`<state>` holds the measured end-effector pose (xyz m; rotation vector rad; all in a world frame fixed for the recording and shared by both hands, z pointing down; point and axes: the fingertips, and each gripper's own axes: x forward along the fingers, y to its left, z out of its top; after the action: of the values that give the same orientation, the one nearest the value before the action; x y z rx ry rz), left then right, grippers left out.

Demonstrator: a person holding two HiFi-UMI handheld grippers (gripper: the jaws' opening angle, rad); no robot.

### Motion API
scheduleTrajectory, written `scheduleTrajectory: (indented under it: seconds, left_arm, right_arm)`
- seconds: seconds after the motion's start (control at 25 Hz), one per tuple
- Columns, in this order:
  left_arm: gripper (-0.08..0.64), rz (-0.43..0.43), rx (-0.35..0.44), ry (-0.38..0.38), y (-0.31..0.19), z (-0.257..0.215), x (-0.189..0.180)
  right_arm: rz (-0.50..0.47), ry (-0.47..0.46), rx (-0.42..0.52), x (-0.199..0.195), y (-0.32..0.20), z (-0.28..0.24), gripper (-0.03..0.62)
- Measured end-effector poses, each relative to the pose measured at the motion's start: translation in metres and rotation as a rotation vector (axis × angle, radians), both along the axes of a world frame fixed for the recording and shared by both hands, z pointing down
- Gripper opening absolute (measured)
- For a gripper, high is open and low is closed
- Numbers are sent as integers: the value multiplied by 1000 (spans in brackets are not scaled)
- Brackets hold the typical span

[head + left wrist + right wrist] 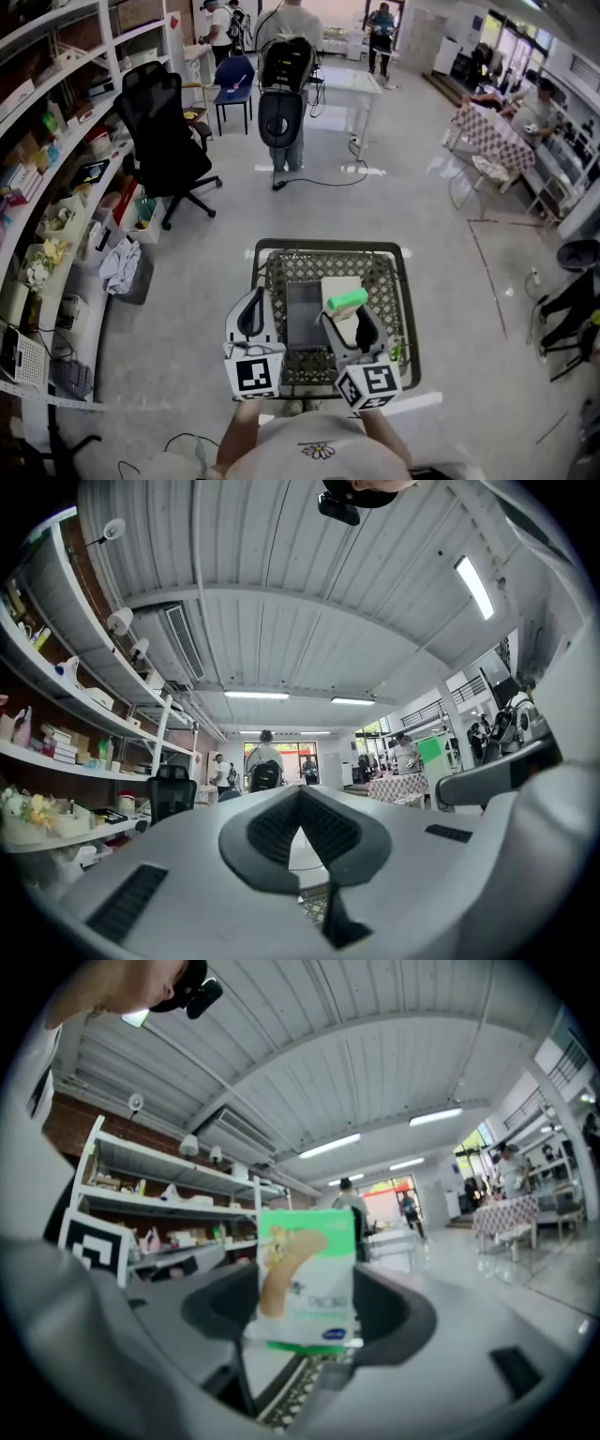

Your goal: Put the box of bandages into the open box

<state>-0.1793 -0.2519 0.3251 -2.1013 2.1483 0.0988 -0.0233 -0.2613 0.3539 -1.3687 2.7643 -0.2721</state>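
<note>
The box of bandages [306, 1277], green and white with a plaster pictured on it, stands upright between the jaws of my right gripper [307, 1302], which is shut on it. In the head view the bandage box [347, 300] is held by the right gripper [349, 314] over the shopping cart [328, 247], just right of the open grey box [302, 319] that lies in the basket. A beige flap or carton [339, 286] shows behind the green box. My left gripper [251, 317] hovers at the cart's left side, and the left gripper [300, 794] is shut on nothing.
A black office chair [164, 131] and shelving [56, 187] stand to the left. A person with a backpack [283, 84] stands ahead by a white table [352, 84]. More people and tables [487, 131] are at the far right. Cables lie on the floor.
</note>
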Motion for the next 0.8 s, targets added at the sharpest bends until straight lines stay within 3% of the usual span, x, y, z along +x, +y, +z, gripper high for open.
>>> scheduleTrajectory:
  seconds: [0.6, 0.8]
  left_arm:
    - [25, 2, -7, -37, -6, 1, 7]
    - [25, 15, -46, -36, -6, 10, 22]
  right_arm:
    - [22, -24, -29, 10, -10, 7, 311]
    - [16, -24, -67, 8, -17, 17, 311]
